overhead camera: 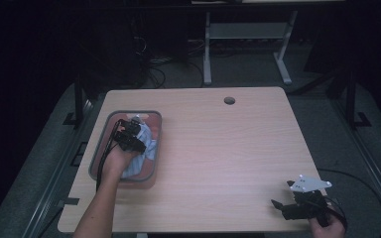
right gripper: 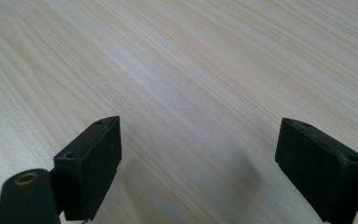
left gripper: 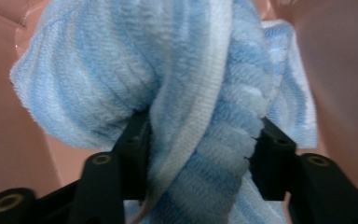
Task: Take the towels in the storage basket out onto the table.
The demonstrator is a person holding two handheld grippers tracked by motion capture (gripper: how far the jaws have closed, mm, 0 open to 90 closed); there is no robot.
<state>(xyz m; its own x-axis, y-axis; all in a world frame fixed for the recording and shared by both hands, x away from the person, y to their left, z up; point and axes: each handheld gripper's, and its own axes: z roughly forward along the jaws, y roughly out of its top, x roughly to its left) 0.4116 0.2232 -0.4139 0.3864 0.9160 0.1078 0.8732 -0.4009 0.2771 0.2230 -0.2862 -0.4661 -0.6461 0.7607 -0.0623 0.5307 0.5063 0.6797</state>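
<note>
Left tool (left gripper: 196,154) down inside the grey-rimmed tray (overhead camera: 108,119) at the left of the worktop (overhead camera: 218,148), jaws pinching a thick fold of blue-and-white striped cloth (left gripper: 135,70). Bunched fabric between the jaws, probably gathered for lifting out of the tray. Pinkish tray floor visible around the cloth. Right tool (overhead camera: 290,202) at the near right corner, well apart from the tray, jaws spread wide over bare wood, likely parked out of the way. Pale wood-grain worktop with a round cable hole (overhead camera: 229,100) near the far edge. Dim room beyond, with grey floor, cables and white desk legs (overhead camera: 207,49).
</note>
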